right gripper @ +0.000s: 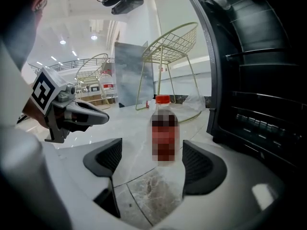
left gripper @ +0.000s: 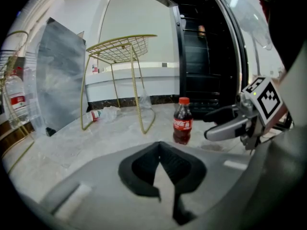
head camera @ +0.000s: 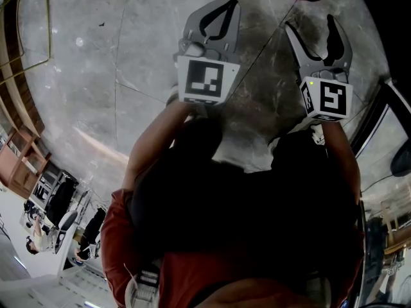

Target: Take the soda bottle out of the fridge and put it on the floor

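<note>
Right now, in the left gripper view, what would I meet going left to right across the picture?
From the left: clear bottle with red label → grey panel → gold wire stool → soda bottle → right claw.

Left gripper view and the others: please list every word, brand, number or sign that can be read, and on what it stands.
No text can be read for certain.
Soda bottle: red label with white script, too small to read; in the right gripper view a mosaic patch covers it.
Clear bottle at the left edge: red label, too blurred to read.
Marker cubes: black-and-white patterns, no letters.
</note>
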Action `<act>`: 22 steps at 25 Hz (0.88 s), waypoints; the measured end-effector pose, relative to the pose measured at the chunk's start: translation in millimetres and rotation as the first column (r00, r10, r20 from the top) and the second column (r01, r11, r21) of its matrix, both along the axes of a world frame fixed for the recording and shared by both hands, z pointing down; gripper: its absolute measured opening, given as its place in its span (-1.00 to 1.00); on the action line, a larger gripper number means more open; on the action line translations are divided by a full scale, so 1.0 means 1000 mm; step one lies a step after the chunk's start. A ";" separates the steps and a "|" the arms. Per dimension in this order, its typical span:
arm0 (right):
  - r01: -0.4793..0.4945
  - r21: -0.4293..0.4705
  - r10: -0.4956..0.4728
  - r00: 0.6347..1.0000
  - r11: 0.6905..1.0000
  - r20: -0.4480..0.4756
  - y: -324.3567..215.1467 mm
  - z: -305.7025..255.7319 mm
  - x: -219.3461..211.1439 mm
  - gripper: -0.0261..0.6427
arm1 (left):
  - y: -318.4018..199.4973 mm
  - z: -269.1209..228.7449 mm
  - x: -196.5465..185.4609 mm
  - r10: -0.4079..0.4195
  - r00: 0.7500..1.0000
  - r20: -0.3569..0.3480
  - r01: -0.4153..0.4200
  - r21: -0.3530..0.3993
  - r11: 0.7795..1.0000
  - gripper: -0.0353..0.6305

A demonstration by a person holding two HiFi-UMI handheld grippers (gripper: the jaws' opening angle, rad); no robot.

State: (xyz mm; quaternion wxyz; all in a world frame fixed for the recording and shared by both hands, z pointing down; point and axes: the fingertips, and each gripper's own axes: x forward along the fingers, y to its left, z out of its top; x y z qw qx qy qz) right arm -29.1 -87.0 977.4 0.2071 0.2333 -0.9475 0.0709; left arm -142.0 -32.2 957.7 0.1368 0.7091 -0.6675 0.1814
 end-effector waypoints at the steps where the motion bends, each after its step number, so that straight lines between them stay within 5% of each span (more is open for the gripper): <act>1: 0.000 -0.005 0.000 1.000 1.000 -0.002 0.001 0.000 0.000 0.26 | 0.000 0.000 0.000 0.001 1.000 0.000 -0.001 0.000 1.000 -0.89; 22: 0.043 -0.015 -0.044 0.998 0.999 -0.033 0.009 0.006 -0.001 -0.60 | 0.001 0.001 0.006 0.015 1.000 0.005 -0.015 -0.002 1.000 -0.89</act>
